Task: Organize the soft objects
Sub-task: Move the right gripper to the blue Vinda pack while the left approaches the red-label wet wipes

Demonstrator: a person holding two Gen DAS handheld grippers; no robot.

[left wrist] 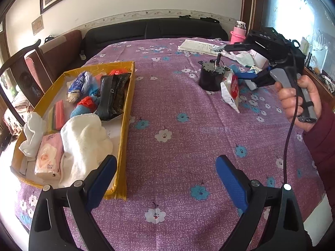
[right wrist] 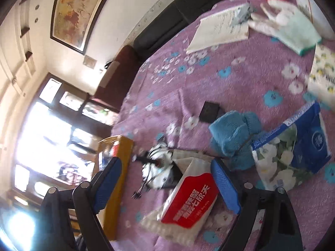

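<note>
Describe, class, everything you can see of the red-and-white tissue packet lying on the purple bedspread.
The red-and-white soft plastic tissue packet is a flat rectangular pack with a large red label bearing white Chinese characters and crinkled translucent ends. It lies unopened on the purple flowered bedspread, one end against the small black motor. The open right tongs hover around it without gripping.

Little can be read. In the left wrist view, a blue-and-white wrapped roll (left wrist: 80, 83) in the box (left wrist: 123, 129) carries "Vin…", its ending hidden. The near pink tissue pack (left wrist: 49, 156) has print too small to make out. In the right wrist view, the red-and-white tissue pack (right wrist: 188, 200) bears large white Chinese characters, blurred. The blue pack (right wrist: 297, 146) at the right shows small illegible white print.
</note>
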